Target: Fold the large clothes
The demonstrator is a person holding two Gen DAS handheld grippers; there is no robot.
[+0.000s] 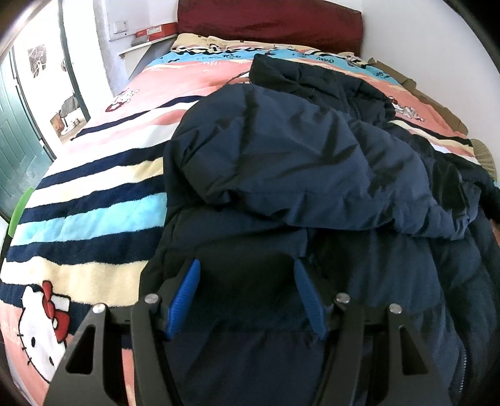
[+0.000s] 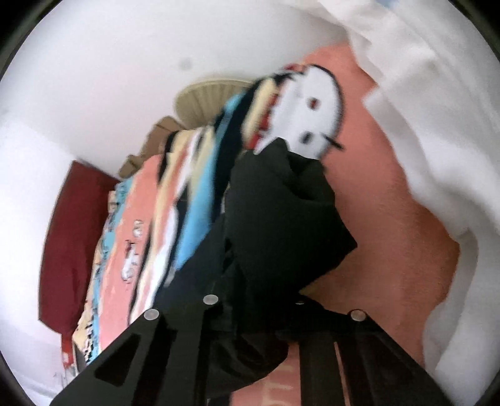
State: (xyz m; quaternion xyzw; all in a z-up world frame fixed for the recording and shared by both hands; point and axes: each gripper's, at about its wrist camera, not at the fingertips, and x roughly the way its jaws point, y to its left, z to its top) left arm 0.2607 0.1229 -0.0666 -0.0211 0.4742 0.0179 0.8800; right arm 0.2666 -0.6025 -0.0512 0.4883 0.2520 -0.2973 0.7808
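Observation:
A large navy puffer jacket (image 1: 297, 162) lies on the striped Hello Kitty blanket (image 1: 93, 203), one part folded over its middle. My left gripper (image 1: 247, 274) is open just above the jacket's near part, its blue pads (image 1: 184, 296) apart with nothing between them. In the tilted, blurred right wrist view, my right gripper (image 2: 259, 281) is shut on a bunched dark part of the jacket (image 2: 281, 218), held up over the pink blanket (image 2: 375, 250). Its fingertips are hidden in the fabric.
A dark red headboard cushion (image 1: 268, 18) stands at the bed's far end. A green door (image 1: 12, 150) and doorway are at left. A white wall (image 1: 406, 37) runs along the right. White cloth (image 2: 437, 125) fills the right of the right wrist view.

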